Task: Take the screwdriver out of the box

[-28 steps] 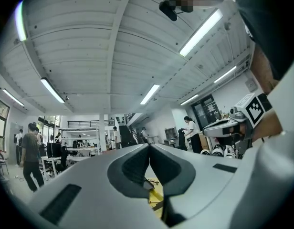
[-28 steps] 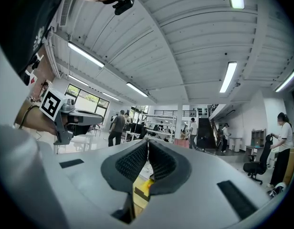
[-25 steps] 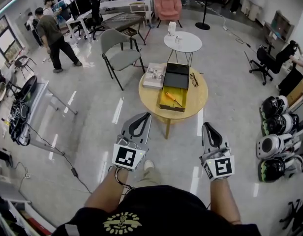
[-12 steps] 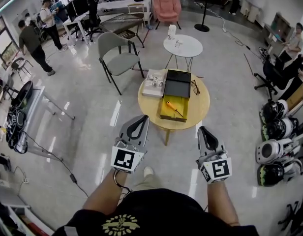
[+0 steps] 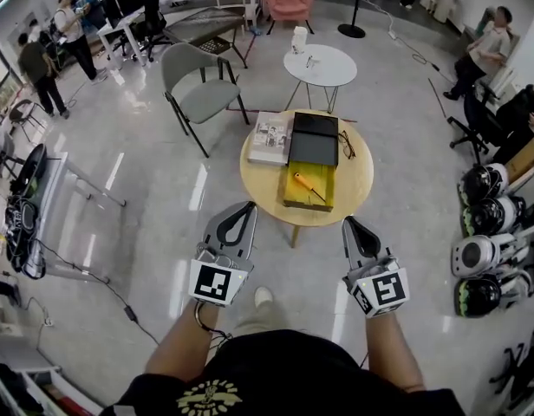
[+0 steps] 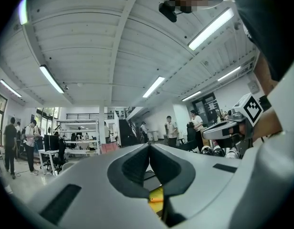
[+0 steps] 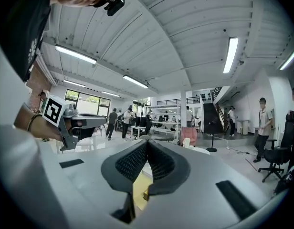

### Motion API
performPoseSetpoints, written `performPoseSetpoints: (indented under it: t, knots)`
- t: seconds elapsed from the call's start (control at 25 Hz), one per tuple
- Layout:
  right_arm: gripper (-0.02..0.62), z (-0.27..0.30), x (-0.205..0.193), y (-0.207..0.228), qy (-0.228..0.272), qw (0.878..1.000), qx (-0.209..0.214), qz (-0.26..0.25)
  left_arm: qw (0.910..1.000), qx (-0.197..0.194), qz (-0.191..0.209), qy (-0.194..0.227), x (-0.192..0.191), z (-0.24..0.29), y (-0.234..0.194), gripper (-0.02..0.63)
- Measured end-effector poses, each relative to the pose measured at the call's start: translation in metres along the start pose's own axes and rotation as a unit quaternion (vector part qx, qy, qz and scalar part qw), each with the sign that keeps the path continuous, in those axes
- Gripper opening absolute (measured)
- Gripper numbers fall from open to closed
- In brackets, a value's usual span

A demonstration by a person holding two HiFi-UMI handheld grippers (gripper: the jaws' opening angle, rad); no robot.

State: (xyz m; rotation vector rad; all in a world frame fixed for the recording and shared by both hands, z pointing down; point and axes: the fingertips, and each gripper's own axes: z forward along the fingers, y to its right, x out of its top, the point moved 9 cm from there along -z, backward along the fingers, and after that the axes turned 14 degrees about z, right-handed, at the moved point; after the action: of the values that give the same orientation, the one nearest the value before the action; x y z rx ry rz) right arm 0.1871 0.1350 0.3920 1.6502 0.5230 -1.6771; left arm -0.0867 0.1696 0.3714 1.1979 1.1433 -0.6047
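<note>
An orange-handled screwdriver point(image 5: 305, 185) lies inside an open yellow-lined box point(image 5: 289, 196) whose black lid point(image 5: 314, 137) is folded back, on a round wooden table point(image 5: 358, 185). My left gripper point(image 5: 247, 207) and right gripper point(image 5: 351, 224) hover short of the table's near edge, over the floor, both pointing at the table. Each has its jaws pressed together with nothing between them. In the left gripper view a slice of the yellow box with the screwdriver point(image 6: 155, 200) shows under the closed jaws point(image 6: 149, 147). The right gripper view shows the yellow box point(image 7: 137, 191) below its closed jaws point(image 7: 147, 142).
A magazine point(image 5: 270, 137) and a pair of glasses point(image 5: 348, 144) lie on the table beside the box. Behind it stand a grey chair point(image 5: 193, 85) and a small white round table point(image 5: 317, 63). Helmets point(image 5: 484, 224) line the floor at the right. People stand at the far left.
Both grippers and the person have moved closer to the round table; the table and box now sit lower and nearer in the head view. The jaws stay shut.
</note>
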Motion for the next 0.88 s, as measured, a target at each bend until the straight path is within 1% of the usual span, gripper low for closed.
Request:
performPoseSetpoints:
  t: [0.24, 0.52, 0.76, 0.88]
  knots:
    - [0.014, 0.026, -0.004, -0.002, -0.016, 1.000, 0.015, -0.002, 0.9999, -0.005, -0.005, -0.009, -0.013, 0.025, -0.016, 0.017]
    - [0.014, 0.047, 0.007, 0.009, -0.012, 1.000, 0.001, -0.003, 0.9994, -0.024, 0.003, -0.023, -0.019, 0.049, -0.032, 0.017]
    - [0.014, 0.065, 0.018, 0.009, -0.006, 1.000, -0.006, -0.006, 0.9998, -0.015, -0.007, 0.008, -0.016, 0.063, -0.053, 0.017]
    - [0.014, 0.077, 0.025, 0.006, -0.003, 1.000, -0.009, -0.010, 0.9997, -0.020, -0.001, 0.011, -0.016, 0.069, -0.065, 0.017]
